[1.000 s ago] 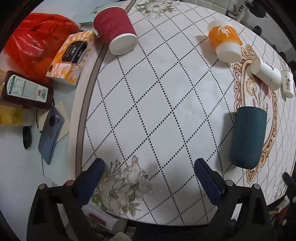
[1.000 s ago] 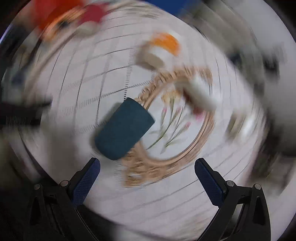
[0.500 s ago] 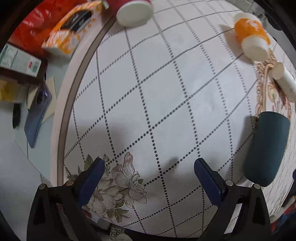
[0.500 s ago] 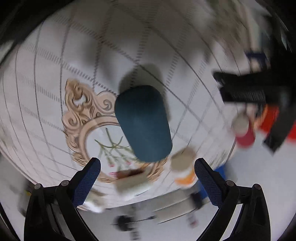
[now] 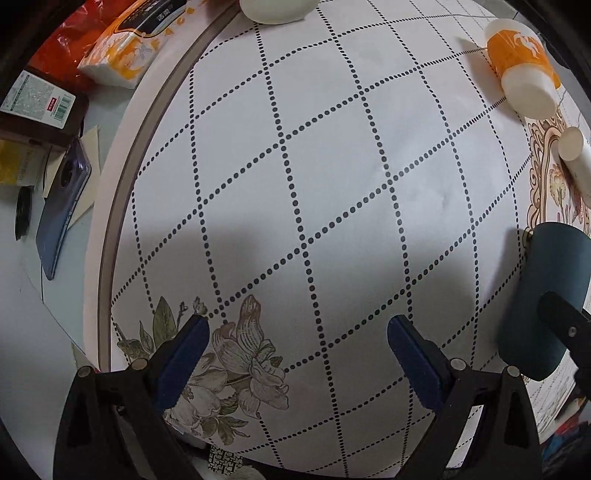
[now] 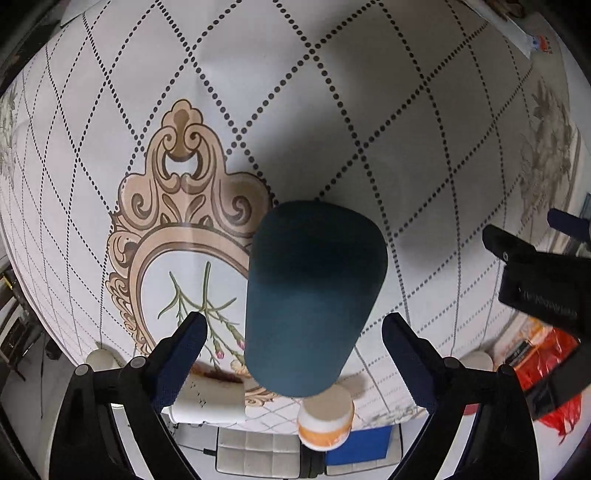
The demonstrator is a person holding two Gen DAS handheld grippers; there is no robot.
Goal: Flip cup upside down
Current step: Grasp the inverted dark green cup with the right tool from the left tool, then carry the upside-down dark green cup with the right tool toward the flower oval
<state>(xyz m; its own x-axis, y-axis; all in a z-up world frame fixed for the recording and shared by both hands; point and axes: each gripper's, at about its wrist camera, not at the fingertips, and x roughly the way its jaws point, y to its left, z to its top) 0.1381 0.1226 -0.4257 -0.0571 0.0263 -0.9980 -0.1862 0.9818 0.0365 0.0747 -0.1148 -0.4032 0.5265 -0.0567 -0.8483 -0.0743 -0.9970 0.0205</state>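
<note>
A dark teal cup (image 6: 314, 295) stands on the patterned tablecloth, between and just ahead of the open fingers of my right gripper (image 6: 293, 328); the fingers do not touch it. The same cup shows at the right edge of the left wrist view (image 5: 543, 295), with one right gripper finger (image 5: 565, 328) in front of it. My left gripper (image 5: 297, 334) is open and empty over the floral print near the table's edge. It shows as a black shape in the right wrist view (image 6: 539, 280).
An orange-and-white cup (image 5: 521, 66), a white cup (image 5: 576, 158) and a white-based cup (image 5: 275, 9) stand on the cloth. A tissue pack (image 5: 136, 40), a phone (image 5: 61, 206), a bottle (image 5: 37, 107) and a red bag (image 5: 70, 44) lie to the left.
My right gripper has swung round and closed in on the teal cup, which now sits between its fingers. My left gripper has moved forward and lower over the cloth.
</note>
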